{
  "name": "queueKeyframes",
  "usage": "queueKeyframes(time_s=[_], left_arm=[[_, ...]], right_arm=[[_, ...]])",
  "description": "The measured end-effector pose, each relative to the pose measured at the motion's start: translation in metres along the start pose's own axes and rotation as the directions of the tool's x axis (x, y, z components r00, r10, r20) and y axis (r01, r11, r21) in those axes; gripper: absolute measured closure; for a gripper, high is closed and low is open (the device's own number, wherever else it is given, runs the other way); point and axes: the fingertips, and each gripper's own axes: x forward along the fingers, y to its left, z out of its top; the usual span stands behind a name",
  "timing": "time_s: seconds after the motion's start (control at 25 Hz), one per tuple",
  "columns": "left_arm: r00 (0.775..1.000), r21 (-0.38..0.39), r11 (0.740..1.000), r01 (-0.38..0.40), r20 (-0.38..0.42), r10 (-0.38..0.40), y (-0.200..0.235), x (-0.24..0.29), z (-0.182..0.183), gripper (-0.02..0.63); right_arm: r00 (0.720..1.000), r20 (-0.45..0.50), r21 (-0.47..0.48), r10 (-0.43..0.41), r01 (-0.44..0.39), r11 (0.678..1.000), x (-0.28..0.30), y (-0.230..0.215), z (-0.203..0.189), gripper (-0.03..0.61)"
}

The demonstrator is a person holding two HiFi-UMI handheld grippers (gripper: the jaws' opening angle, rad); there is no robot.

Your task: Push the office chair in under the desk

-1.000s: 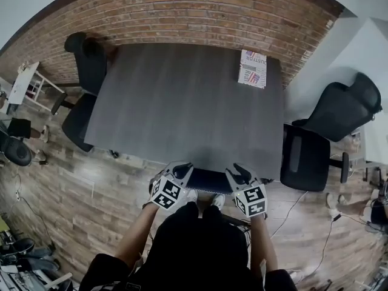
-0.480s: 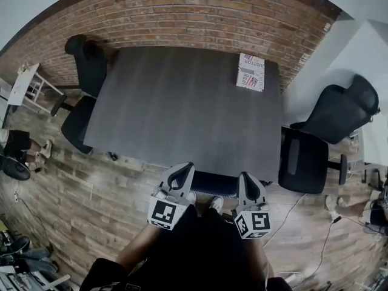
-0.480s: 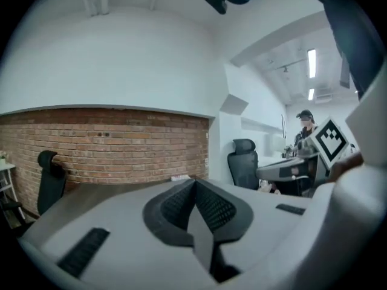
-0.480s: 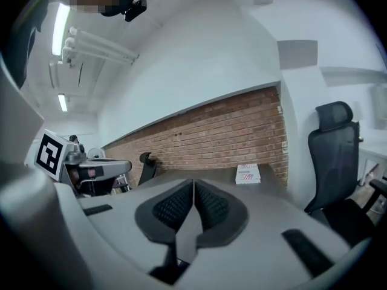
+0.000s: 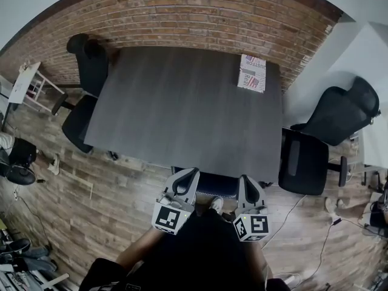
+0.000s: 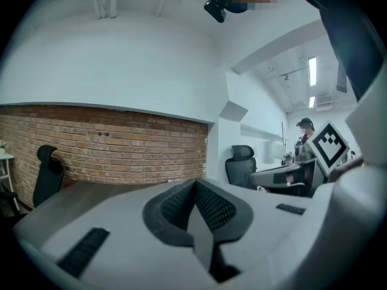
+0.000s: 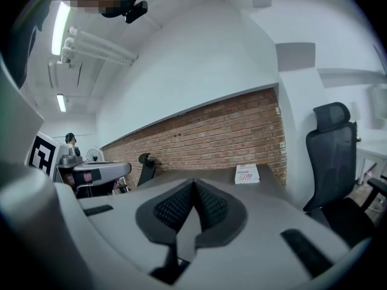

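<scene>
Office chair [image 5: 212,184] is sitting under the desk [image 5: 182,102]; left gripper [image 5: 187,178] and right gripper [image 5: 245,185] are hovering side by side behind it, jaws fully closed and empty.

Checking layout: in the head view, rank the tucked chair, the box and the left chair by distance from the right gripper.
From the right gripper:
1. tucked chair, just to its left
2. box, far ahead
3. left chair, far left

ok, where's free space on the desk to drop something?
Nearly all of the desk is bare, from the left edge to the box in the far right corner. Crowded only at the near edge, where the left tongs and right tongs flank the chair.
</scene>
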Motion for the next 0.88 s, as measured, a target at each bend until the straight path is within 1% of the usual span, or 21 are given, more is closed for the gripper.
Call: queueKeyframes(time_s=[0.2, 0.32, 0.44, 0.56, 0.88], left_arm=[[1.000, -0.057, 0.998, 0.013, -0.001, -0.013, -0.0018, 0.0020, -0.0007, 0.606], [1.000, -0.050, 0.999, 0.022, 0.007, -0.022, -0.0048, 0.0017, 0.0008, 0.606], [0.999, -0.059, 0.998, 0.038, -0.006, -0.039, -0.0069, 0.0011, -0.0017, 0.606], [0.999, -0.071, 0.997, 0.038, -0.010, -0.039, -0.0069, -0.0001, -0.0043, 0.606], [0.999, -0.061, 0.997, 0.039, -0.017, -0.041, -0.0080, -0.0060, -0.0063, 0.606]], right_arm=[[1.000, -0.002, -0.012, 0.001, -0.001, 1.000, -0.0022, 0.0015, -0.0027, 0.577], [1.000, -0.003, -0.019, 0.000, 0.000, 1.000, -0.0034, 0.0037, -0.0045, 0.577], [1.000, -0.003, -0.023, -0.004, 0.004, 1.000, -0.0039, 0.0050, -0.0049, 0.577], [1.000, 0.001, -0.024, 0.004, -0.004, 1.000, -0.0043, 0.0079, -0.0043, 0.577], [1.000, 0.000, -0.028, -0.001, 0.001, 1.000, -0.0065, 0.0108, -0.0062, 0.577]])
